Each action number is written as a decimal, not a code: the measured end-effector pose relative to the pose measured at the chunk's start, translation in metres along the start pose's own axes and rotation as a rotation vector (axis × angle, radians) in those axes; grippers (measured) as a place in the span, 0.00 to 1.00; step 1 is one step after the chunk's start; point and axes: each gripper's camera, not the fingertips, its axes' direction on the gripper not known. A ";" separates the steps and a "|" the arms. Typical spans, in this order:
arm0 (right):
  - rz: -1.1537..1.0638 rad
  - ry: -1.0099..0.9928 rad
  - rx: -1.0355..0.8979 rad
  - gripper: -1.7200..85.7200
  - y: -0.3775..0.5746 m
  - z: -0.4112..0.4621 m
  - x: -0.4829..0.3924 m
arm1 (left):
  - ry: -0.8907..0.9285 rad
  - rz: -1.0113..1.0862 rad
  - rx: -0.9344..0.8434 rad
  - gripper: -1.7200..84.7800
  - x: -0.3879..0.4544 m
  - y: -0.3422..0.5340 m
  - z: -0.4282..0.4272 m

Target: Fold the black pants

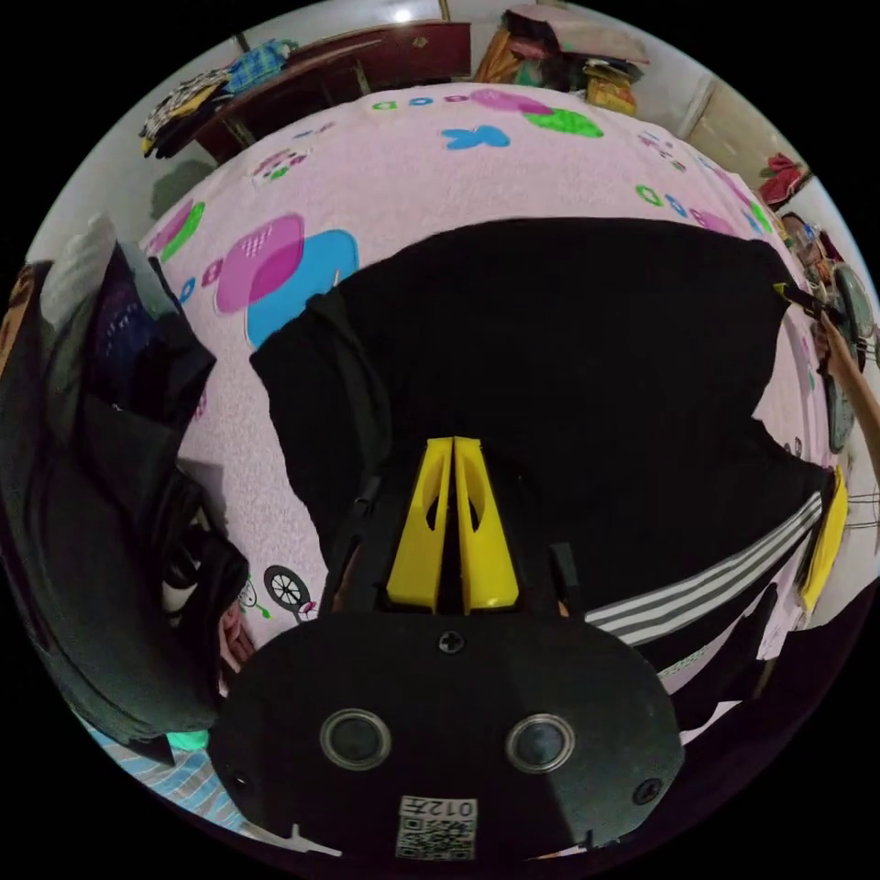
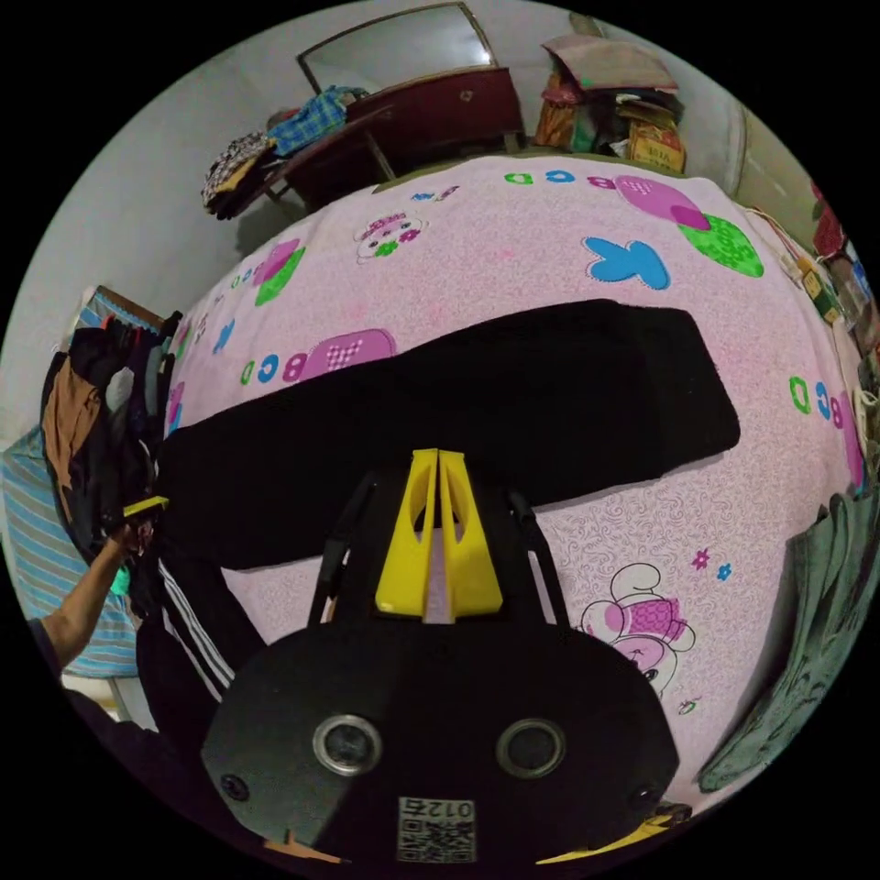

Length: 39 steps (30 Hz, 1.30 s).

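On pink bedsheet [image 2: 550, 266], black pants [image 2: 477, 403] flat, both grippers' jaws closed

Dim, soft indoor light, glare on the mirror [image 1: 401, 13], heavy fisheye bending toward black rims.

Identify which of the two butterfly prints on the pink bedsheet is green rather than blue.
In the right gripper view, the green butterfly sits nearest the sheet's far right corner, overlapping a pink shape; the blue butterfly lies just left of it, closer to the black pants.
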 end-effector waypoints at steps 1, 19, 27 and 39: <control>0.004 -0.004 0.004 0.01 -0.001 0.002 0.002 | 0.007 -0.001 -0.001 0.02 -0.002 0.002 0.001; -0.041 -0.122 -0.249 0.01 0.171 -0.055 -0.022 | 0.047 0.392 -0.075 0.02 0.035 0.117 -0.030; 0.343 -0.018 -0.139 0.01 0.287 -0.076 0.026 | -0.021 0.374 -0.164 0.02 0.017 0.196 -0.004; 0.453 -0.031 -0.216 0.01 0.327 -0.041 0.045 | -0.012 0.268 -0.100 0.02 0.000 0.239 -0.011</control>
